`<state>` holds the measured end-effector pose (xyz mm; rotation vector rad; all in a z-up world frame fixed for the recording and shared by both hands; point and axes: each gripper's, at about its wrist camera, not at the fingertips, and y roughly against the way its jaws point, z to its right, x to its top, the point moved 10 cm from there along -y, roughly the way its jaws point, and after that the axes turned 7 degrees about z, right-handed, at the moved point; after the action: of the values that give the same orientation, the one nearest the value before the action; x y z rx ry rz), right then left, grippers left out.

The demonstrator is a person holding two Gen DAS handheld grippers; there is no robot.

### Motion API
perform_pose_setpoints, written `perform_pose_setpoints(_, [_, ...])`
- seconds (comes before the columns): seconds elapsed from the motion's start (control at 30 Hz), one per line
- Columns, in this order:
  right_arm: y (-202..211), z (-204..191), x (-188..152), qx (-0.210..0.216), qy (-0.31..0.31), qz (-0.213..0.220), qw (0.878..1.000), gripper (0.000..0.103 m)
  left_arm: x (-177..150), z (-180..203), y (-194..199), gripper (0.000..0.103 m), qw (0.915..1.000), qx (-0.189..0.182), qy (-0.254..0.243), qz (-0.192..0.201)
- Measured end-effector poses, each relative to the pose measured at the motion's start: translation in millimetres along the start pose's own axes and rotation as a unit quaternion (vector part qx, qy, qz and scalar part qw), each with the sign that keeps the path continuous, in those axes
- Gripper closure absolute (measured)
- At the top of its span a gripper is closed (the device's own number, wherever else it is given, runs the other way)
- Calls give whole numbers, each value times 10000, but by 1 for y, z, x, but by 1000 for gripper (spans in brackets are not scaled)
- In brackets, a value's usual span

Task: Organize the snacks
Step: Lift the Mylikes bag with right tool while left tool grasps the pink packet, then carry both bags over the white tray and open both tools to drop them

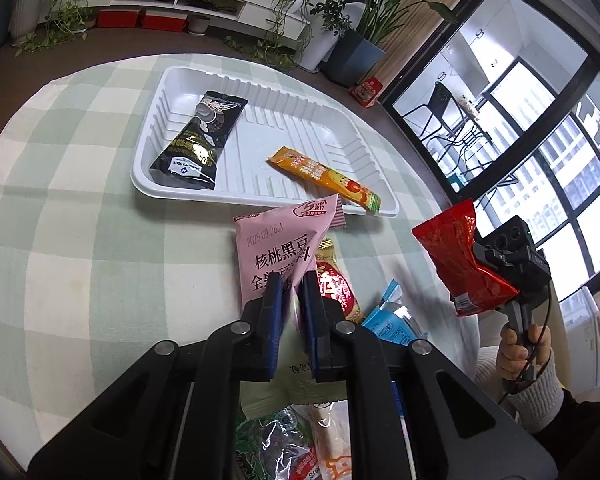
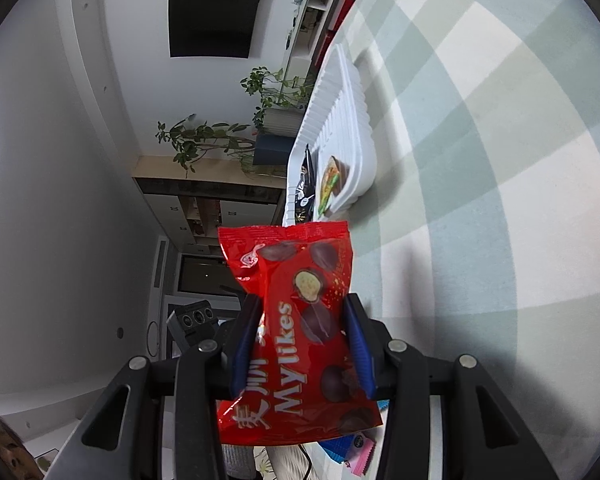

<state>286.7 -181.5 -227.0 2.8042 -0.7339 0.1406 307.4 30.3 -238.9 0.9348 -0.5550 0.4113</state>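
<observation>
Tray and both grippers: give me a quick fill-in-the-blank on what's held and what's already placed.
1. The right gripper is shut on a ____ Mylikes bag.
2. The left gripper pinches the ____ packet.
3. The white tray holds ____ snacks: a black pouch and an orange stick pack.
4. The tray rests on a ____ tablecloth.

Missing words: red; pink; two; checked

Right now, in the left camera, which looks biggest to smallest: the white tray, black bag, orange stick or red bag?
1. White tray
2. Black bag
3. Red bag, unsure: it hangs nearer the camera
4. Orange stick
</observation>
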Motion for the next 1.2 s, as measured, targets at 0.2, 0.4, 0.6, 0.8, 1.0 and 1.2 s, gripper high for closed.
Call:
perform_pose_setpoints(0.2, [-10,-13,9,114,6,16,9999,58,8,4,6,95,9998,-131,110,99])
perform_pose_setpoints(0.4, [-23,-25,19,199,9,23,9998,58,22,10,15,95,9990,-292,255,238])
perform_pose_setpoints(0.6, [-37,-36,30,266,46,-2,9996,58,40,14,19,95,9978,-395,375,386])
perform_pose_setpoints(0.8, [-48,-42,40,311,84,-26,9995,58,62,20,16,95,9971,-457,402,465])
perform_pose_setpoints(1.0, [-59,-46,55,317,63,-36,9995,58,80,23,9,95,9960,-531,478,531])
perform_pose_setpoints(1.2, [-72,-45,70,289,20,-52,9996,57,96,21,-3,101,9949,-611,572,565])
